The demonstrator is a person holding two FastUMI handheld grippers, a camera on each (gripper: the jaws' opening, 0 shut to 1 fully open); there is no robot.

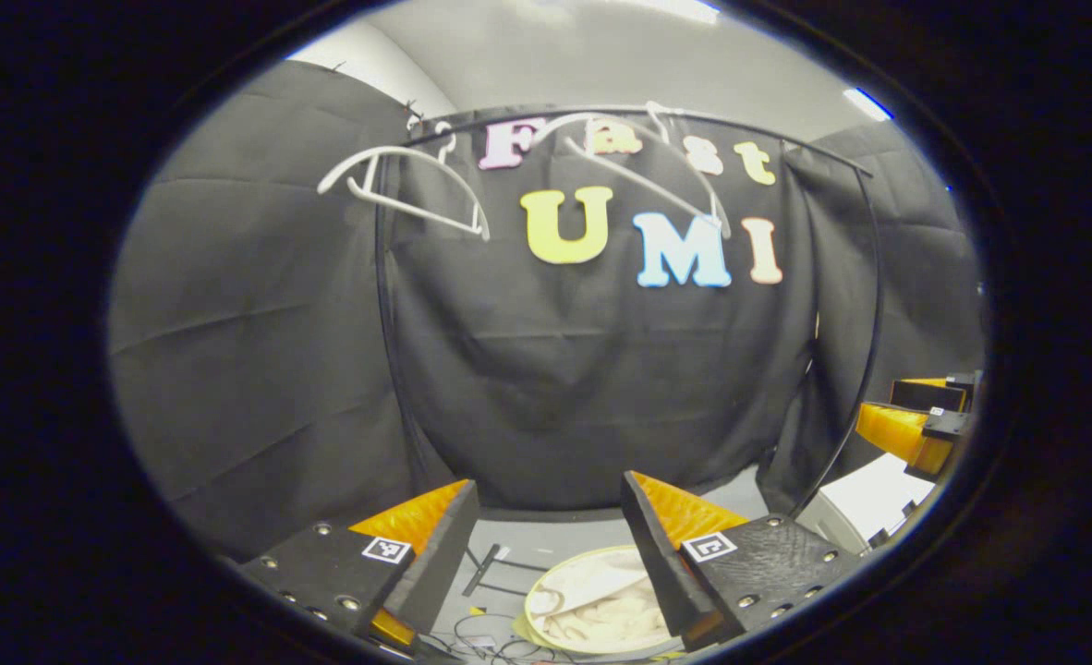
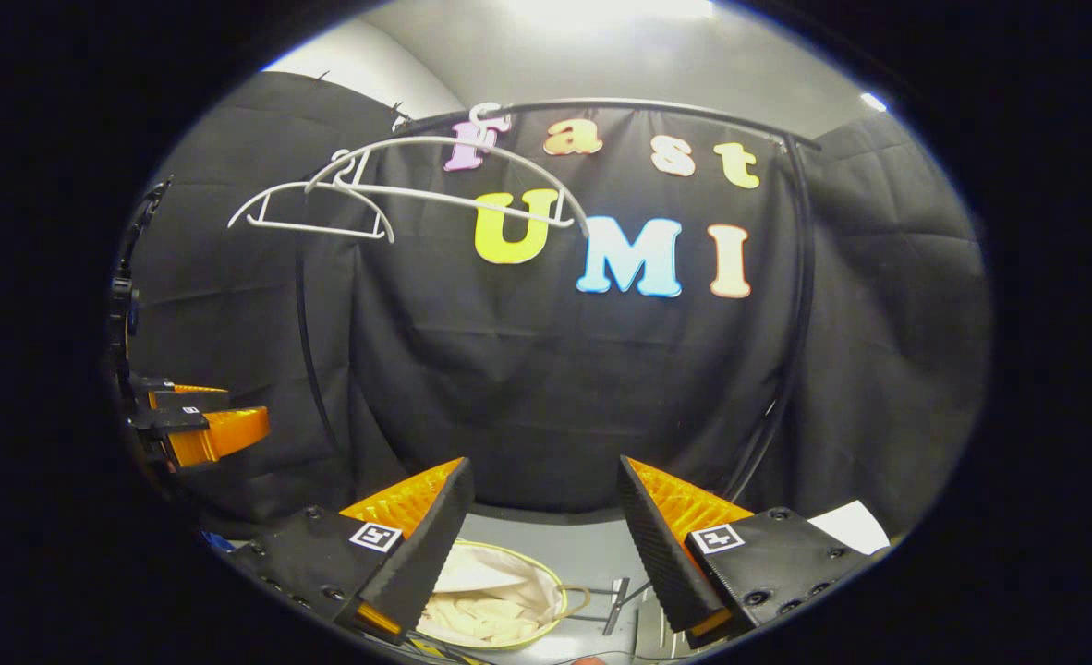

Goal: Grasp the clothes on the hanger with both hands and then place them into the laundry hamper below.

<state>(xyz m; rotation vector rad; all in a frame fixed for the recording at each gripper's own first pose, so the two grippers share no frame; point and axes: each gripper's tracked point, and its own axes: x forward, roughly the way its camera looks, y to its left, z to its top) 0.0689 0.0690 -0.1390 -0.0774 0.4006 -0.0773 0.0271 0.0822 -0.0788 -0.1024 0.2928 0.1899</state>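
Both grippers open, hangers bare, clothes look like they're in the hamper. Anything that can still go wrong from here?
1. Two empty white hangers hang loose on the rack rail; either gripper rising near them might knock one off.
2. The left gripper and right gripper sit above the laundry hamper; dropping lower might tip it or snag the cream clothes.
3. Cables lie on the floor beside the hamper, a possible snag.

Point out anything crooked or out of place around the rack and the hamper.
Two bare white hangers hang on the rail: one roughly level, the other tilted, one end dropped. Cream clothes lie crumpled in the hamper. Loose cables trail on the floor beside it. Nothing looks spilled or broken.
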